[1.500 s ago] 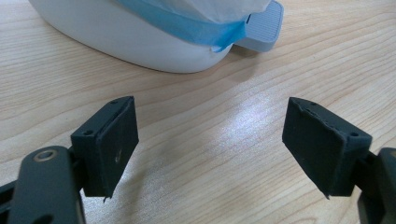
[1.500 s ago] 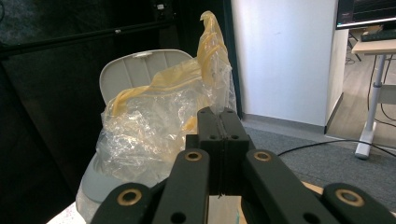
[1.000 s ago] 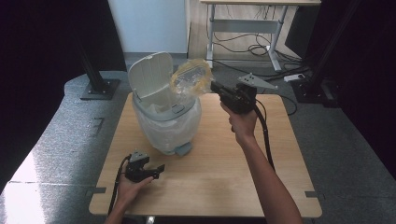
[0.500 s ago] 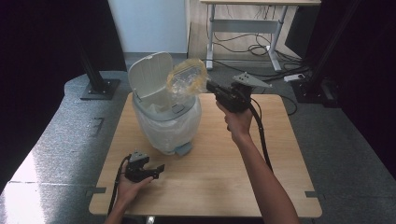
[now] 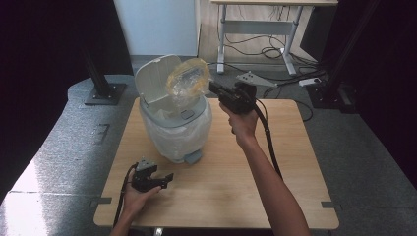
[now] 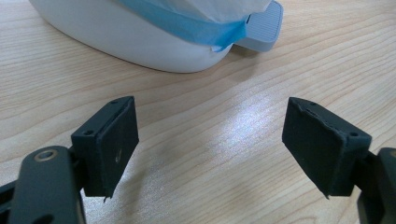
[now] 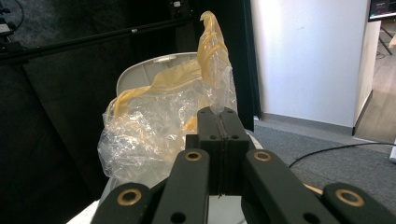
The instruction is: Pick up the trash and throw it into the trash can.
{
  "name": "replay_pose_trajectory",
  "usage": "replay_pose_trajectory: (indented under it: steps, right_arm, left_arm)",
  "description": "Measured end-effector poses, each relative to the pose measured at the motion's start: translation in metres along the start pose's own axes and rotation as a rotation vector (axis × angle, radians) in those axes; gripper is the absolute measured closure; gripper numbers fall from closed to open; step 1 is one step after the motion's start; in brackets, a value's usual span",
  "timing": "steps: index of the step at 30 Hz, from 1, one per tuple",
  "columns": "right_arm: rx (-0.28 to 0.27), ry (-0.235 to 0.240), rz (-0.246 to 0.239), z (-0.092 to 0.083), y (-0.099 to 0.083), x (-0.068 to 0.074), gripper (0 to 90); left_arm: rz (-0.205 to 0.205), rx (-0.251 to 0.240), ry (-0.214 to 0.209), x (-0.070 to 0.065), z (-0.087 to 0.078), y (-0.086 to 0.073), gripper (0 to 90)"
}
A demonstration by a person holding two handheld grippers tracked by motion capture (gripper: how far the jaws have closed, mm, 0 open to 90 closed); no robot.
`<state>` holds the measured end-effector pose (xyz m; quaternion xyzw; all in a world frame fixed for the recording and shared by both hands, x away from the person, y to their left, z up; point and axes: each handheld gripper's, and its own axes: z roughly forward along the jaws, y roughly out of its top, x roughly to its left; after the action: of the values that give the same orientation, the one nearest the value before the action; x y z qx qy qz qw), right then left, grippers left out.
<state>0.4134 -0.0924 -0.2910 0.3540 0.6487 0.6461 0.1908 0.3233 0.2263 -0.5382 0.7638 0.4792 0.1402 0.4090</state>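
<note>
A small white pedal bin with a white liner stands on the left half of the wooden table, its lid raised. My right gripper is shut on a crumpled clear plastic bag with yellow edges and holds it in the air over the bin's open mouth. From the right gripper view, the jaws press together on the plastic bag, with the bin lid behind it. My left gripper rests on the table near the front left edge, open with nothing between its fingers. It faces the bin's base and pedal.
The wooden table has bare room on its right half and in front of the bin. Behind the table are a white panel, a desk frame with cables on the floor, and black stands at the left.
My right gripper has carried the plastic bag a little leftward, toward the bin's open mouth. The left gripper has stayed where it was.
</note>
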Motion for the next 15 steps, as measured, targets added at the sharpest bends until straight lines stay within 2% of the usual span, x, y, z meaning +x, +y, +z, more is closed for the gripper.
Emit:
replay_pose_trajectory:
  steps: [7,15]
  right_arm:
    - [0.001,0.013,0.006,0.011,-0.001,0.004,89.7]
    - [0.018,0.033,-0.003,0.027,-0.002,0.015,89.7]
  left_arm:
    - [-0.007,-0.003,0.0,0.002,0.0,0.0,18.3]
    - [-0.007,-0.006,-0.005,0.002,-0.001,0.0,18.2]
